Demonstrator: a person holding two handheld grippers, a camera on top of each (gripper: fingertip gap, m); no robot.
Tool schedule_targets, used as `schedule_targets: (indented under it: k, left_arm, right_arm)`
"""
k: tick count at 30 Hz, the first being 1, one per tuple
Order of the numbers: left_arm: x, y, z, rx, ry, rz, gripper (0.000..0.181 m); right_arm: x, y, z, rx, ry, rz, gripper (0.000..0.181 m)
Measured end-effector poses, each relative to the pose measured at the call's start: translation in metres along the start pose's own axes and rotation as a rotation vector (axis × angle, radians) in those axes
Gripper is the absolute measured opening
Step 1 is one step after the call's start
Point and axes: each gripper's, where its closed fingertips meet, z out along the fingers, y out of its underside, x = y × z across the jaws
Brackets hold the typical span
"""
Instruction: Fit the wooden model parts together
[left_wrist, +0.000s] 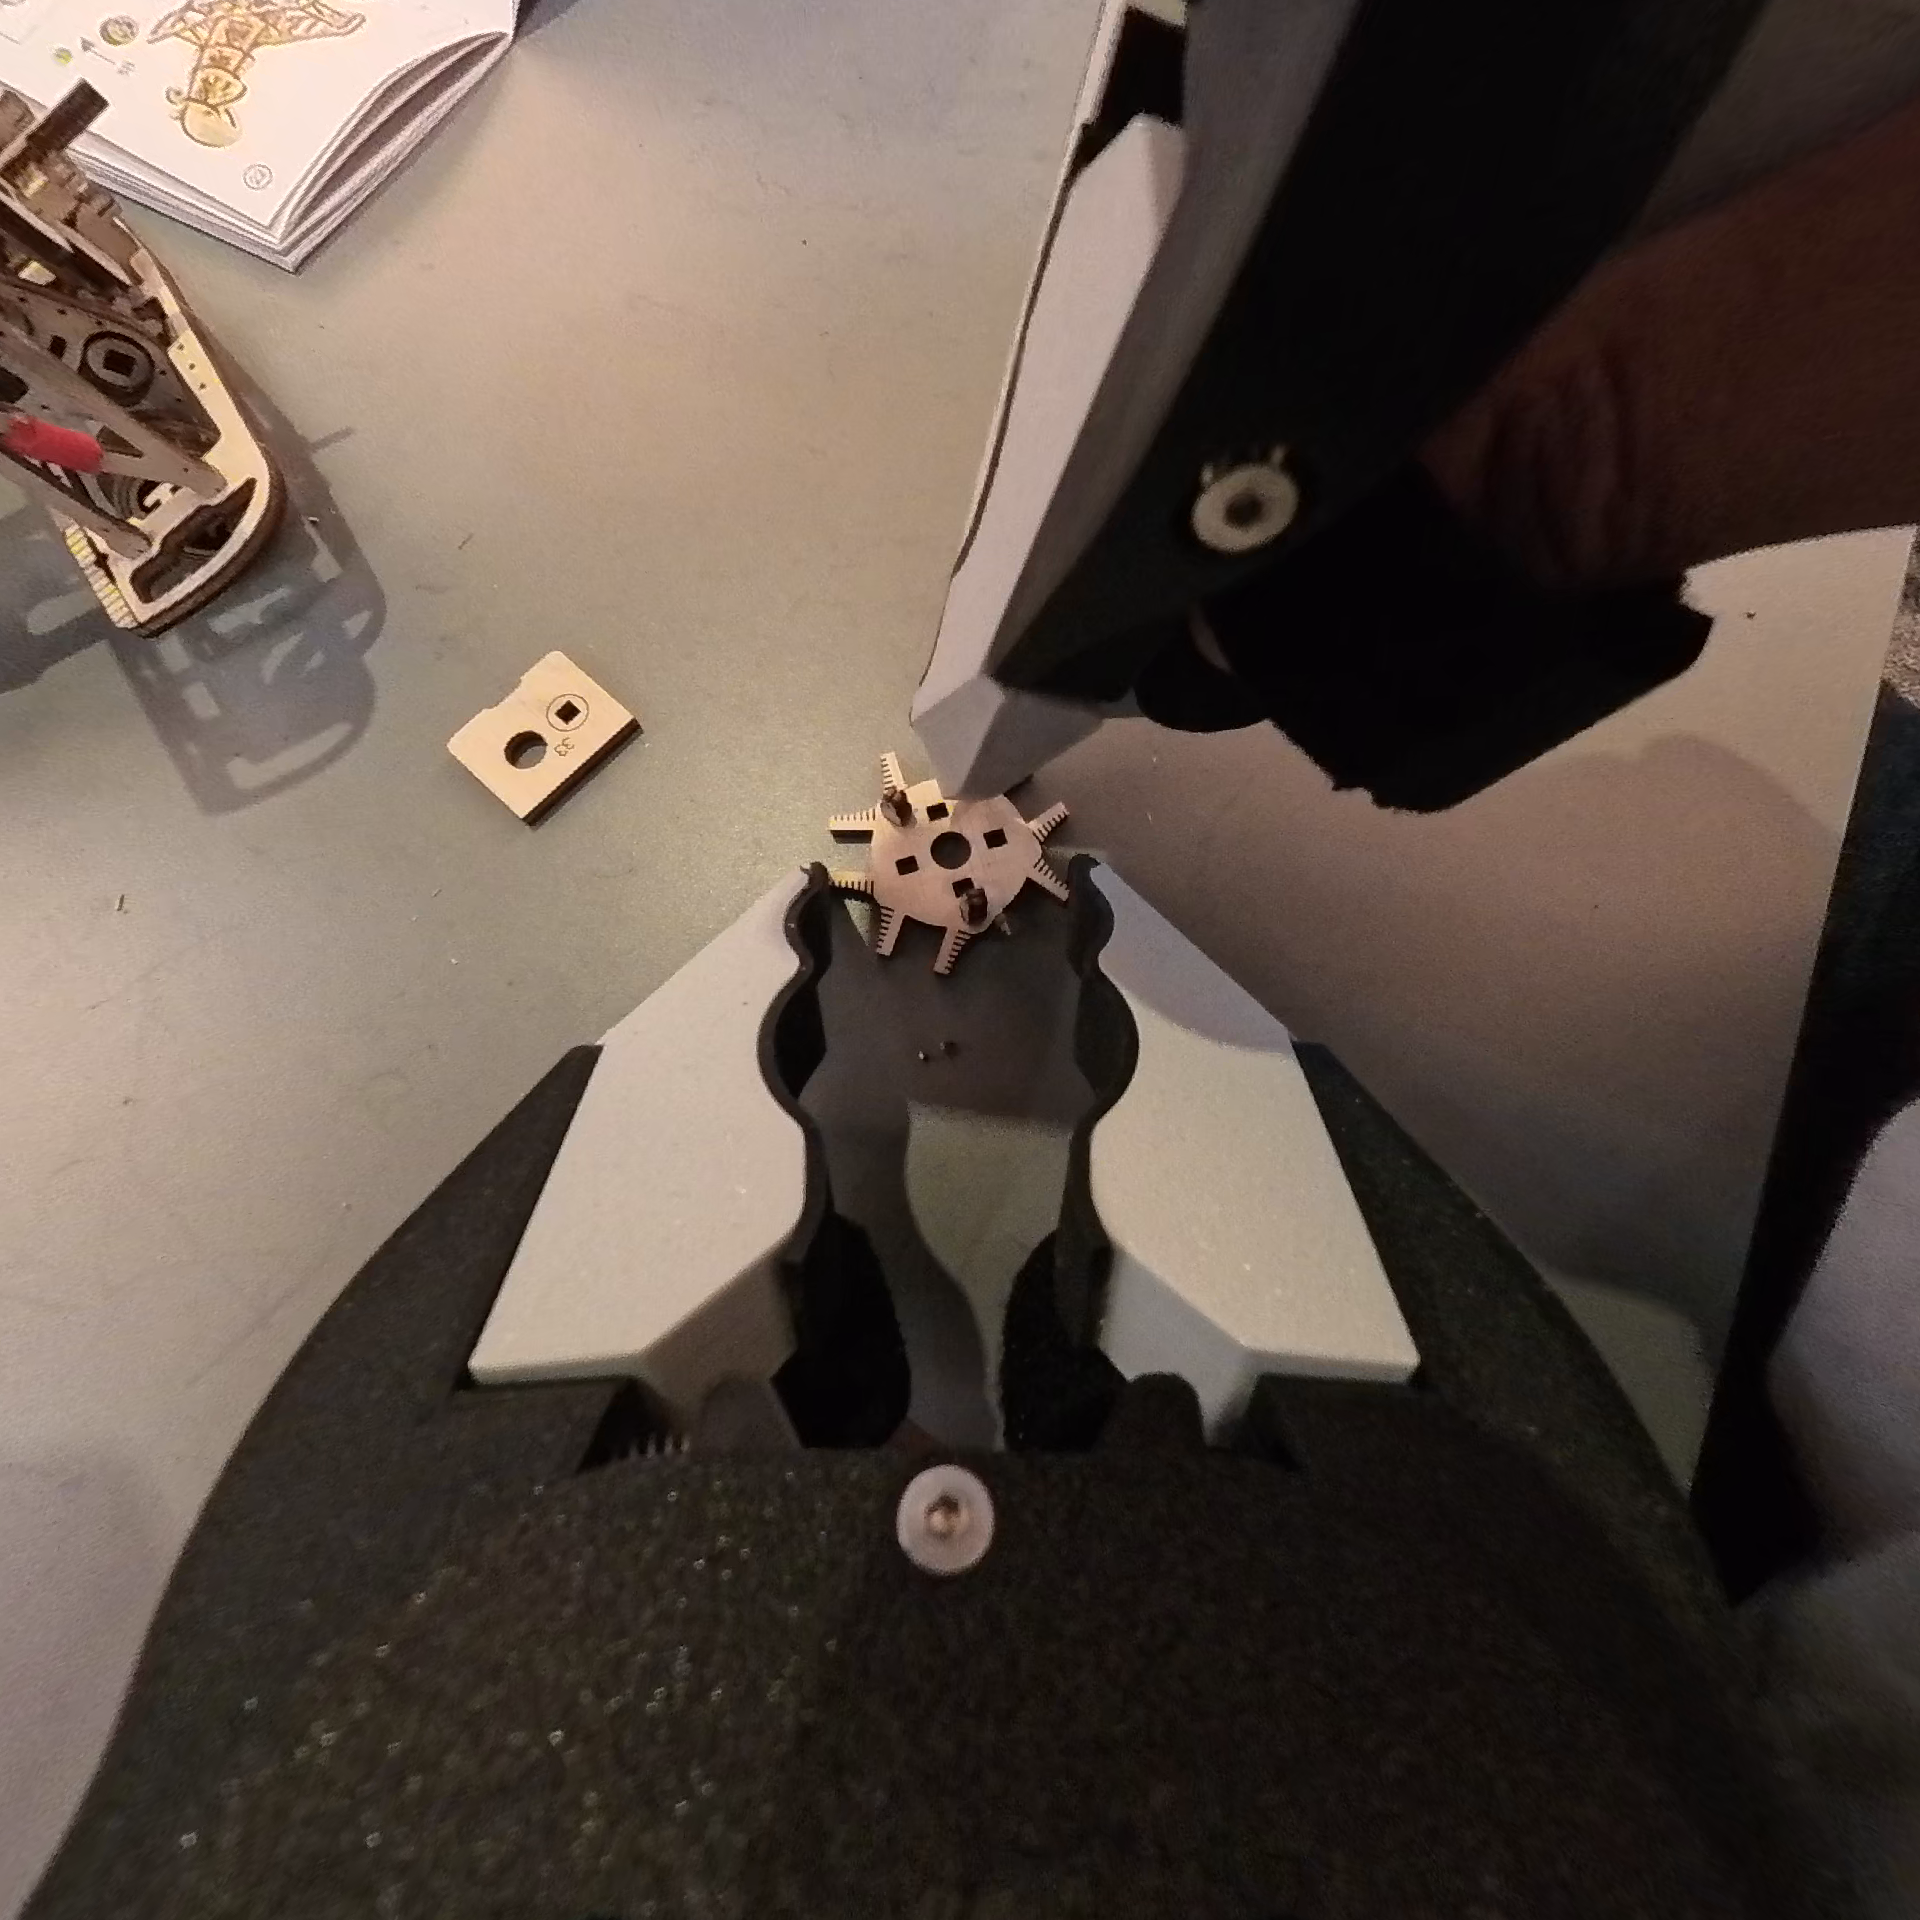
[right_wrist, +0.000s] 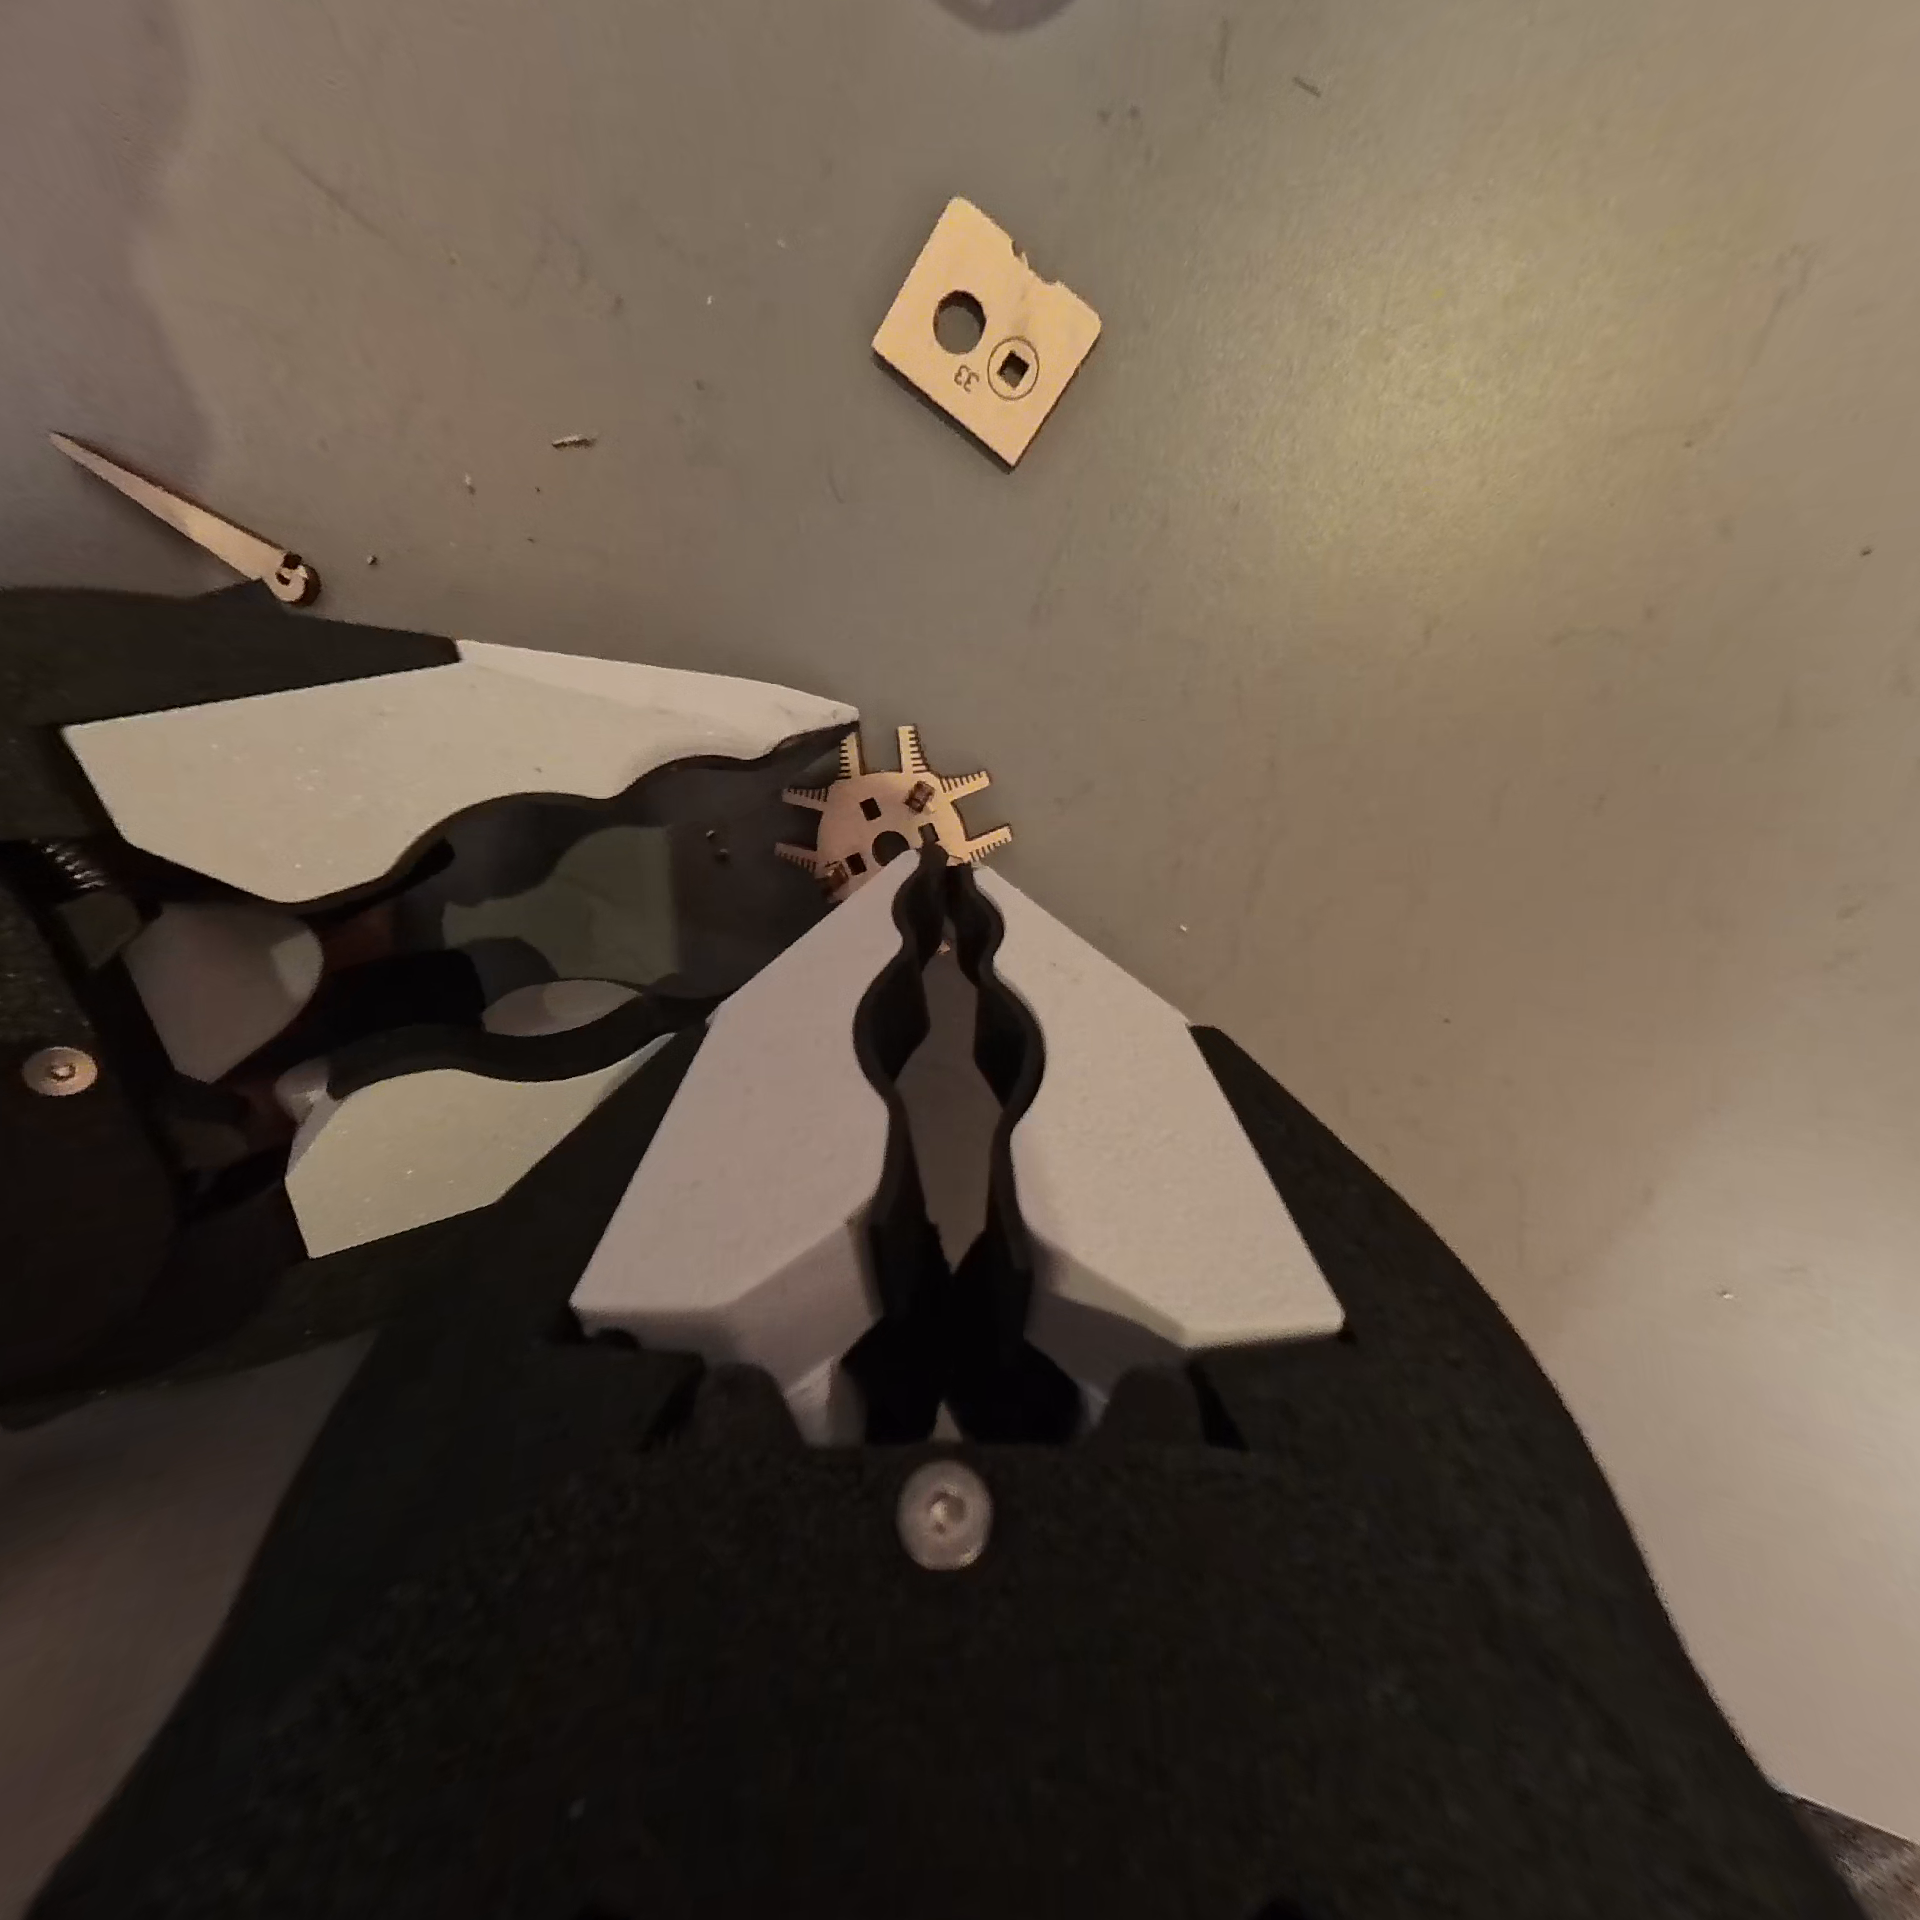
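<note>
A dull grey-green surface (left_wrist: 644, 436) carries everything here, scuffed and flecked with wood crumbs under warm light. The landmark is a small wooden gear (left_wrist: 951, 860) lying flat on it, a round disc with comb-like spokes, a round centre hole, little square slots, and a couple of short dark pegs standing up from its face.

The left gripper (left_wrist: 951, 883) comes in low toward the gear with its fingers (left_wrist: 675, 1122) spread apart and released, holding nothing; their tips reach the gear's near edge on either side. The right gripper (right_wrist: 932, 862) comes at the gear from the opposite side, tilted steeply down. Its fingers (right_wrist: 800, 1122) are clenched together, and their tips sit on the gear's top face near the centre hole. Whether a small peg is pinched at the very tip I cannot tell.

Beyond the gear, clear of both grippers, lies a square wooden plate (right_wrist: 987, 335) with one round hole and one small square hole. Farther out past that plate stands a partly built wooden model (left_wrist: 114, 405), dark and pale layers with a red piece stuck in it, and behind it an open instruction booklet (left_wrist: 301, 114). A thin pointed wooden sliver (right_wrist: 182, 517) lies off on the left gripper's side of the gear.
</note>
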Motion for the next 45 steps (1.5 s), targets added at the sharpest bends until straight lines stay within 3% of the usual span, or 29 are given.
schedule_targets:
  k: [5,9,13,17,19,20,24,28,31,33,36,40,45]
  left_arm:
    - [0.0,0.0,0.0,0.0,0.0,-0.001,0.044]
    - [0.0,0.0,0.0,0.0,0.008,-0.002,0.044]
    - [0.002,0.0,0.0,0.0,0.028,0.012,0.044]
    - [0.005,0.001,-0.001,-0.002,0.073,0.044,0.044]
    - [0.007,0.001,-0.001,-0.001,0.106,0.09,0.044]
    - [0.008,0.002,-0.001,-0.001,0.127,0.105,0.044]
    - [0.011,0.003,-0.003,-0.001,0.215,0.182,0.044]
    - [0.01,0.003,-0.003,-0.002,0.288,0.241,0.044]
    - [0.01,0.003,-0.003,-0.001,0.319,0.265,0.044]
    - [0.011,0.003,-0.003,0.0,0.321,0.269,0.044]
    - [0.012,0.003,-0.003,0.003,0.311,0.28,0.044]
    - [0.012,0.003,-0.003,0.002,0.316,0.276,0.044]
    - [0.013,0.003,-0.003,0.002,0.319,0.276,0.044]
  right_arm:
    - [0.0,0.0,0.0,0.005,-0.007,-0.009,0.0]
    - [-0.001,-0.005,-0.004,0.072,-0.139,-0.018,0.0]
    - [-0.006,-0.034,-0.044,0.43,-0.258,-0.295,0.0]
    - [-0.016,-0.032,-0.06,0.643,-0.466,-0.501,0.028]
    - [-0.017,-0.016,-0.052,0.544,-0.575,-0.588,0.057]
    - [-0.012,-0.007,-0.044,0.442,-0.59,-0.621,0.054]
    - [0.01,0.007,-0.029,0.253,-0.452,-0.942,0.0]
    - [-0.006,0.012,-0.031,0.207,-0.336,-1.194,0.0]
    - [-0.012,0.008,-0.028,0.28,-0.237,-1.315,0.001]
    - [-0.012,0.008,-0.027,0.308,-0.206,-1.329,0.013]
    - [-0.01,0.024,-0.02,0.231,-0.252,-1.275,0.021]
    - [-0.003,0.017,-0.019,0.259,-0.235,-1.169,0.004]
    - [-0.008,0.016,-0.019,0.224,-0.296,-1.097,0.005]
